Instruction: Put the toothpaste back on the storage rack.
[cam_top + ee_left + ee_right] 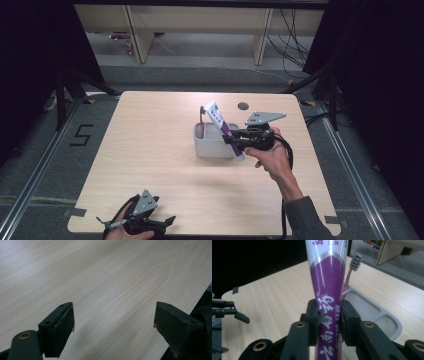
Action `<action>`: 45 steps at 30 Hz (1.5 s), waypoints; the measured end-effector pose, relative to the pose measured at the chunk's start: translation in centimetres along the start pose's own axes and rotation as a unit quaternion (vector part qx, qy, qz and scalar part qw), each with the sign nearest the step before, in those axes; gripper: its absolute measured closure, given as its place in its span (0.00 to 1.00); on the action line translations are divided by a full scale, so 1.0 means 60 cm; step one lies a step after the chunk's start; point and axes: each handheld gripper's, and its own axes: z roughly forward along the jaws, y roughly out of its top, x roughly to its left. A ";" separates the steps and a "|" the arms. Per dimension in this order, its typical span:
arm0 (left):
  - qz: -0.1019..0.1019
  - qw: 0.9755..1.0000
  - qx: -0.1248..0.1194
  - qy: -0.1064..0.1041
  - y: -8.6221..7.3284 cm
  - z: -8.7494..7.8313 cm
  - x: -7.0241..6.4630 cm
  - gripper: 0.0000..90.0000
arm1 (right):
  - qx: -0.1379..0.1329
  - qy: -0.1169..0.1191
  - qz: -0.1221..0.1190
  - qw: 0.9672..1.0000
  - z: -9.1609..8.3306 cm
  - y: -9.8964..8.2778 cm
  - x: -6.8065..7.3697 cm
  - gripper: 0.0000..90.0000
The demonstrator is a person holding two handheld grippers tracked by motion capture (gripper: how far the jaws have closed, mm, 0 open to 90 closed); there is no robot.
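The toothpaste tube [223, 129], white at the crimped end and purple lower down, sits clamped in the right gripper [239, 140], whose jaws press tight on its purple middle; in the right gripper view the tube [329, 290] rises straight up from between the two black pads. It hangs tilted, its flat end leaning toward eleven o'clock, its lower end down at the right-hand wall of the grey holder [212, 148], just at the holder's three o'clock side. I cannot tell whether that lower end is inside the cup or passing in front of its wall. My reading is that the tube is being set into, or drawn out of, the holder, and the pictures do not settle which; either way the job is in its middle, with the tube neither standing free in the holder nor lying on the table [165, 165]. The holder has two compartments: from the one at nine o'clock a toothbrush [201, 119] with a pink handle stands upright, bristles on top, and the one at three o'clock looks otherwise empty. Over at seven o'clock, near the table's front edge, the left gripper [165, 221] rests with its jaws spread wide, nothing between them but bare wood.
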 end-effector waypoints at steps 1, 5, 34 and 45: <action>0.000 1.000 0.000 0.000 0.000 0.000 0.000 0.18 | 0.000 0.000 0.000 1.000 0.000 0.000 0.000 0.80; 0.004 1.000 0.008 0.005 -0.002 -0.001 0.002 0.18 | -0.017 -0.002 0.005 1.000 0.003 0.011 -0.005 0.80; -0.002 1.000 -0.001 -0.002 -0.003 -0.005 0.005 0.18 | -0.067 -0.018 0.023 0.997 0.065 0.045 -0.031 0.80; -0.002 1.000 -0.004 -0.007 -0.004 -0.004 0.005 0.18 | -0.080 -0.029 0.032 0.996 0.087 0.044 -0.054 0.80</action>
